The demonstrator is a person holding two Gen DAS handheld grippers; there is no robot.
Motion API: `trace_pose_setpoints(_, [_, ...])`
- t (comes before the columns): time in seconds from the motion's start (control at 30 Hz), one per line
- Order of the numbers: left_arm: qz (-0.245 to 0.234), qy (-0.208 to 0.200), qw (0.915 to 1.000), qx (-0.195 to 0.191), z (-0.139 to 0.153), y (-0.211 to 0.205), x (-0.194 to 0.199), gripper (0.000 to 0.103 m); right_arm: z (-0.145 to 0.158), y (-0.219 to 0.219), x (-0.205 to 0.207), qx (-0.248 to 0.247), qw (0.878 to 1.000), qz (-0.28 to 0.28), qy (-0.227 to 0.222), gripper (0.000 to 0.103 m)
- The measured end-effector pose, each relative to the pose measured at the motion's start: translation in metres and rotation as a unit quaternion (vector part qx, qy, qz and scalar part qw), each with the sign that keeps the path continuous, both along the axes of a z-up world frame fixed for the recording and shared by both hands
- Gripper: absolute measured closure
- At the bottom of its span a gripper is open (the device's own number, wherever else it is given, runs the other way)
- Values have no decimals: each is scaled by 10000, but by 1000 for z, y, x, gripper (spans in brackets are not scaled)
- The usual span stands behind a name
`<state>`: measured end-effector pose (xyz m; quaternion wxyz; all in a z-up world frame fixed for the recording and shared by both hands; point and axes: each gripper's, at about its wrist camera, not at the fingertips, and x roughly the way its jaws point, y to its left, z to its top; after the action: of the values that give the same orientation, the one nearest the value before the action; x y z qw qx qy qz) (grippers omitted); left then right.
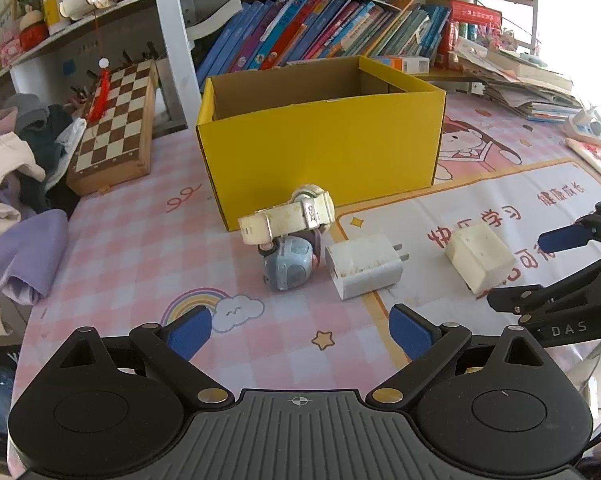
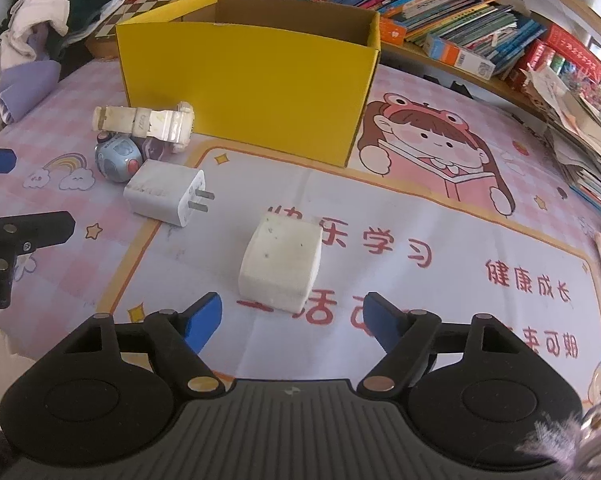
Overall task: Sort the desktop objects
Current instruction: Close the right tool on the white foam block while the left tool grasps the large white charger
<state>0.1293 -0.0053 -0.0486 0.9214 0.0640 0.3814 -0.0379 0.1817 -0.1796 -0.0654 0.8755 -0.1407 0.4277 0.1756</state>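
Note:
An open yellow cardboard box (image 1: pixel 320 140) (image 2: pixel 252 80) stands on the pink desk mat. In front of it a cream wristwatch (image 1: pixel 288 216) (image 2: pixel 144 124) rests on a small blue-grey toy (image 1: pixel 290 266) (image 2: pixel 118 158). Beside them lie a white plug charger (image 1: pixel 364 266) (image 2: pixel 166 192) and a cream block-shaped adapter (image 1: pixel 480 260) (image 2: pixel 282 260). My left gripper (image 1: pixel 300 334) is open and empty, short of the toy and charger. My right gripper (image 2: pixel 292 322) is open and empty, just short of the cream adapter; it also shows in the left wrist view (image 1: pixel 540 268).
A wooden chessboard box (image 1: pixel 116 132) leans at the back left beside a pile of clothes (image 1: pixel 16 184). Books (image 1: pixel 324 28) fill the shelf behind the yellow box. Stacked papers and books (image 2: pixel 580 128) lie at the right edge.

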Motion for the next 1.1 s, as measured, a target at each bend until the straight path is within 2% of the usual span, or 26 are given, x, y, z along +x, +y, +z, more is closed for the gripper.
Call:
trace_pose_setpoints(0.17, [-54, 36, 9999, -83, -3, -3, 7, 8, -1, 3, 10, -39, 9999, 110, 31, 31])
trace_pose_setpoints(0.4, [-70, 194, 9994, -288, -8, -5, 18, 16, -4, 6, 25, -60, 9996, 258, 96, 32])
trace_pose_setpoints(0.57, [-167, 256, 9990, -313, -11, -13, 23, 18, -8, 6, 35, -11, 9989, 409, 250, 42])
trace_pose_setpoints(0.67, [-226, 298, 9988, -321, -14, -18, 28, 21, -9, 5, 38, 134, 9975, 593, 368, 56])
trace_pose_setpoints(0.77, [-243, 356, 9985, -348, -17, -23, 34, 21, -8, 6, 38, 98, 9965, 761, 323, 60])
trace_pose_setpoints(1.0, [-231, 442, 9979, -420, -25, -32, 48, 22, -4, -4, 45, 72, 9966, 795, 216, 65])
trace_pose_setpoints(1.1, [-208, 483, 9979, -388, -30, -36, 54, 29, -4, -6, 47, 60, 9961, 843, 237, 65])
